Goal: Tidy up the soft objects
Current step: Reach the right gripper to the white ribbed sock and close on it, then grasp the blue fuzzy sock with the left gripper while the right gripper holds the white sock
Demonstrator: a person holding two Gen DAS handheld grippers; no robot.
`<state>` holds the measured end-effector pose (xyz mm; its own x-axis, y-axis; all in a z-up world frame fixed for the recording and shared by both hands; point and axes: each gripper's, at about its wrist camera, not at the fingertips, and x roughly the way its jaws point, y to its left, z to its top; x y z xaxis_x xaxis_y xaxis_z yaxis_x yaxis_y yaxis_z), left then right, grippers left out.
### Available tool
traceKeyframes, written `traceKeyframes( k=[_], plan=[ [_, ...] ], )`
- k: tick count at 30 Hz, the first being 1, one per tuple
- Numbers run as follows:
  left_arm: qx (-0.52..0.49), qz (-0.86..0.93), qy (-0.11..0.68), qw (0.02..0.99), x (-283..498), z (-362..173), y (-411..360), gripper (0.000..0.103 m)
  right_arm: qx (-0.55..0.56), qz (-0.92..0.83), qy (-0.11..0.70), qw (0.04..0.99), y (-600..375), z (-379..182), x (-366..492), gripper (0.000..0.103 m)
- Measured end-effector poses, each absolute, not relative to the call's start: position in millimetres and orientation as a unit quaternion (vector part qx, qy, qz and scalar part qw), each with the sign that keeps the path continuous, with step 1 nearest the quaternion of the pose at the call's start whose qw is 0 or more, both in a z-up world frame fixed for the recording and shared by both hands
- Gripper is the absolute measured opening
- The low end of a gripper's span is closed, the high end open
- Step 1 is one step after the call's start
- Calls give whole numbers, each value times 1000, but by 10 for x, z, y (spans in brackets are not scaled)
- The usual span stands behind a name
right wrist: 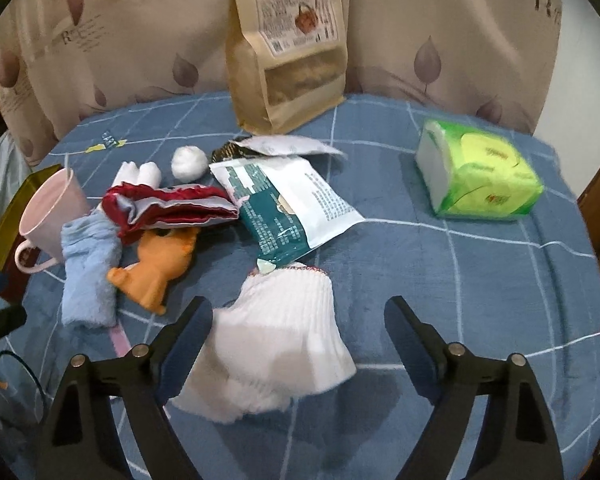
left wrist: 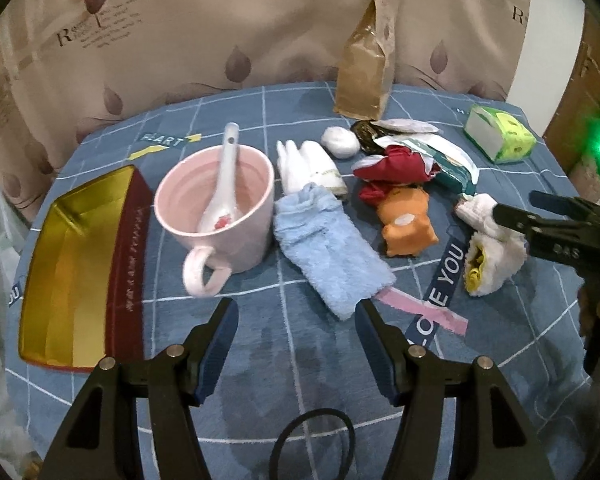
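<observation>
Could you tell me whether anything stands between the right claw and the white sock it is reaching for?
Nothing visible does. The right claw is open, and the white sock already lies between its fingers, with one finger at the sock's edge. The teal packet lies just beyond the sock's far end, outside the claw's gap.

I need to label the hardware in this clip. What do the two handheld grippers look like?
Both match: the left gripper and right gripper have black, angular, triangular-framed fingers with silver pivot bolts and dark blue pads inside the jaws. A black cable loops below the left one. No sleeves show.
</observation>
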<state>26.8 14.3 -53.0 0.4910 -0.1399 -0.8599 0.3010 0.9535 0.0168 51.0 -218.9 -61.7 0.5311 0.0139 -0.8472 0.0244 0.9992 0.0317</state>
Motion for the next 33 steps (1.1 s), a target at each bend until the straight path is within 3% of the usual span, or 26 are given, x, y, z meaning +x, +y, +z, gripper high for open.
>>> traceKeyframes(
  k=[8, 11, 13, 18, 33],
  plan=[
    [85, -149, 503, 847, 439, -634, -1, 62, 51, 6, 525, 849, -2273, -847, 769, 82],
    [89, -152, 509, 843, 486, -678, -64, 62, 68, 19, 535, 842, -2296, -917, 817, 67],
    [91, -153, 513, 840, 512, -704, -104, 62, 81, 33, 539, 838, -2299, -943, 827, 51],
    [93, -155, 520, 835, 554, -748, -158, 62, 85, 40, 521, 848, -2305, -896, 768, 36],
    [60, -175, 554, 812, 660, -806, -346, 62, 145, 1, 484, 863, -2756, -836, 553, 34]
  ],
)
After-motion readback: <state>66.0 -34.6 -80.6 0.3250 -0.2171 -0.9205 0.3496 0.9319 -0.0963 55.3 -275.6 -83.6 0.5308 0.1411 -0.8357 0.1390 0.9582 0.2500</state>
